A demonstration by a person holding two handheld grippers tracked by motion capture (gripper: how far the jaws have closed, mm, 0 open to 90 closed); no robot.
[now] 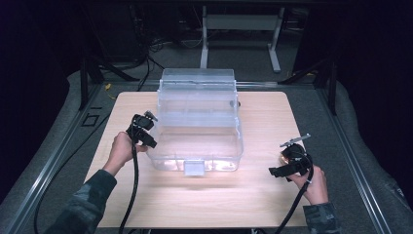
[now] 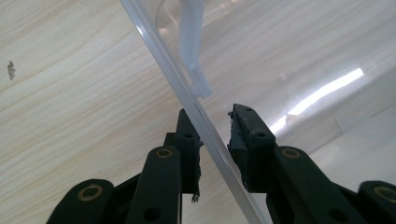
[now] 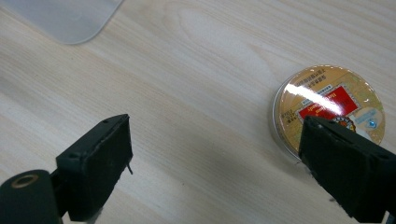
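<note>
With the left gripper (image 2: 215, 133) nipped shut on the clear box (image 1: 199, 122) rim between its fingers, bring the wide-open, empty right gripper (image 3: 215, 163) squarely over the round tin (image 3: 329, 109) beside its finger before closing.

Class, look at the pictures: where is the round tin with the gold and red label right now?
The round tin lies flat on the wooden table at its right side, just beside the right gripper and well right of the clear plastic box.
</note>
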